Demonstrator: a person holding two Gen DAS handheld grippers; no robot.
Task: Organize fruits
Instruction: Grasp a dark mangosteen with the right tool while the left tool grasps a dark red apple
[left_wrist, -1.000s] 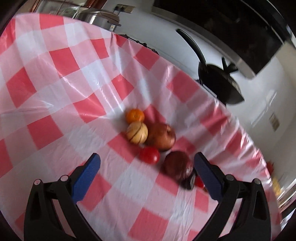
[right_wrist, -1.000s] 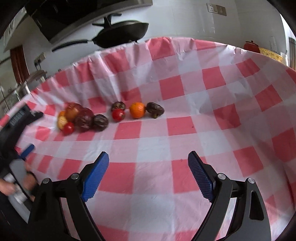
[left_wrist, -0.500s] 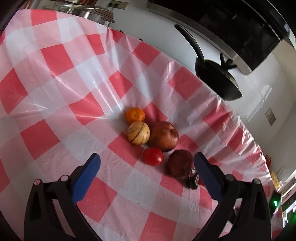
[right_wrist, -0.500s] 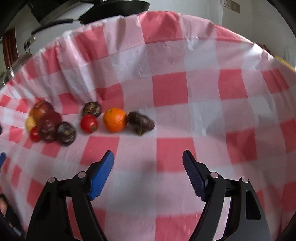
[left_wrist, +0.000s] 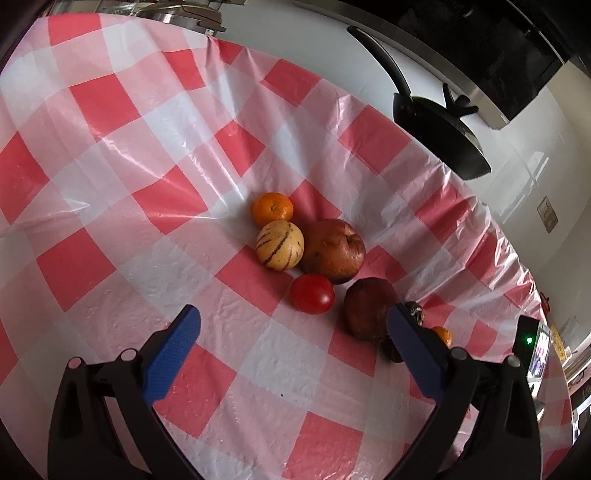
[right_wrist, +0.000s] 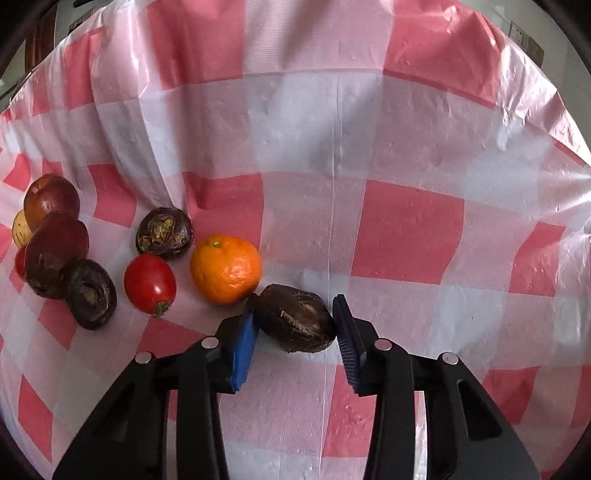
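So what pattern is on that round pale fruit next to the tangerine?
Cream-yellow skin with dark purple stripes on the striped melon, clearest in the left wrist view.

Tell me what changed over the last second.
The right gripper came in toward the fruit row, and its jaws have just been closing around the dark wrinkled fruit beside the orange. The left gripper stayed open by its fruit pile; no fruit has moved.

Red-and-white checked tablecloth (right_wrist: 406, 229); beside the bright orange mandarin (right_wrist: 225, 269) sit a red tomato (right_wrist: 149, 282) and a dark brown wrinkled fruit (right_wrist: 295, 317).
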